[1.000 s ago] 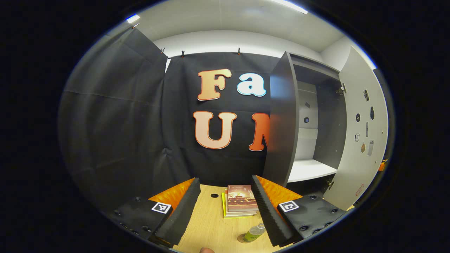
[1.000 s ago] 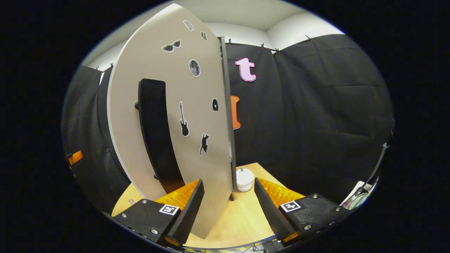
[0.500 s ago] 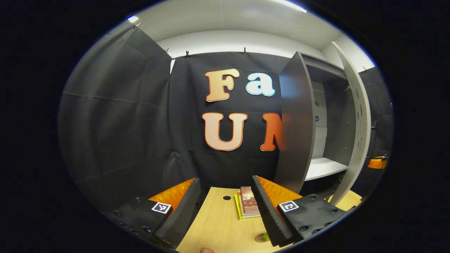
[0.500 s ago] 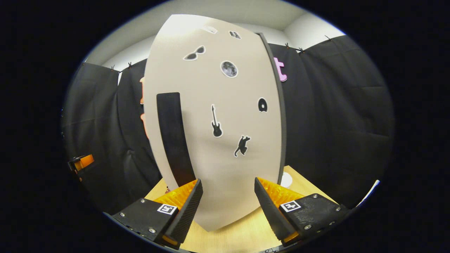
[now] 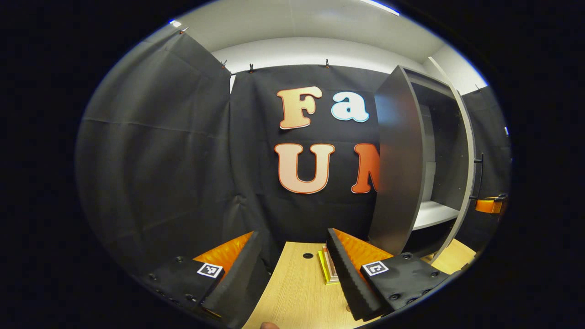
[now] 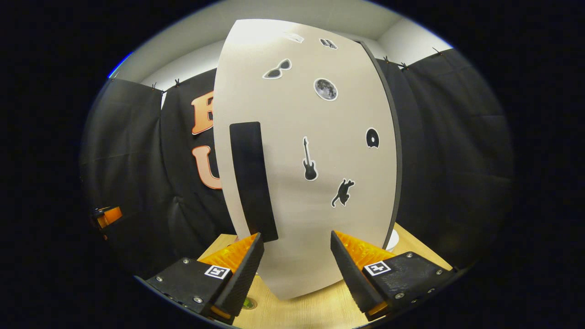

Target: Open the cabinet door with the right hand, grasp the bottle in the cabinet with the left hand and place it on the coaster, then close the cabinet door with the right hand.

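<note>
From the left gripper view, the left gripper (image 5: pixel 292 269) hung released over the table (image 5: pixel 292 297), away from the nearly closed door (image 5: pixel 464 151).

From the right gripper view, the right gripper (image 6: pixel 297 269) stood released before the door (image 6: pixel 311 205), apparently to push it. I could not place the bottle.

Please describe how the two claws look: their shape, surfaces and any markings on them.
Each claw, left claw and right claw, has two wedge-shaped fingers with ridged inner faces. Each finger sits on a black block with round screws and a small square black-and-white marker.
</note>
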### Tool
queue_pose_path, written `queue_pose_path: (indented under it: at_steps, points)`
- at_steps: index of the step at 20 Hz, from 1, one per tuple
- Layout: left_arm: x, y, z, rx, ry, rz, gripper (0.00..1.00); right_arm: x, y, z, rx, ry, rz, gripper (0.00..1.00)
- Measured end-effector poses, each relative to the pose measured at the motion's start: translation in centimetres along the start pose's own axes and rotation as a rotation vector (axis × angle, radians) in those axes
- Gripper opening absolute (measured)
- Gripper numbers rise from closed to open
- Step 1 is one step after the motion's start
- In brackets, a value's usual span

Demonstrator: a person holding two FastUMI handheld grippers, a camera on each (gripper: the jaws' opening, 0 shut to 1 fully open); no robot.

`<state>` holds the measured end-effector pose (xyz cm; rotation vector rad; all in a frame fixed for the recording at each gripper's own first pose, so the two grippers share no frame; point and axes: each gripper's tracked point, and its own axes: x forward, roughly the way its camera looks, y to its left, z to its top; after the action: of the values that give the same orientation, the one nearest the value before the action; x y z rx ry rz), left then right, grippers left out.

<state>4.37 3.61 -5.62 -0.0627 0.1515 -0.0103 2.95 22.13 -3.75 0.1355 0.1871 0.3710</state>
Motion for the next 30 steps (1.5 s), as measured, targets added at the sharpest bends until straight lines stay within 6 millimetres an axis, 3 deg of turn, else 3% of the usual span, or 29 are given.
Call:
queue_pose_path:
  at_steps: [12,30]
  points:
    - [0.9,2.5,-0.5,0.000,0.004,0.049,0.95,4.1,2.0,0.4,-0.031,0.001,0.018,0.91]
    - [2.4,5.3,-0.9,0.029,0.004,0.091,0.95,8.5,3.3,0.7,-0.020,-0.004,-0.010,0.91]
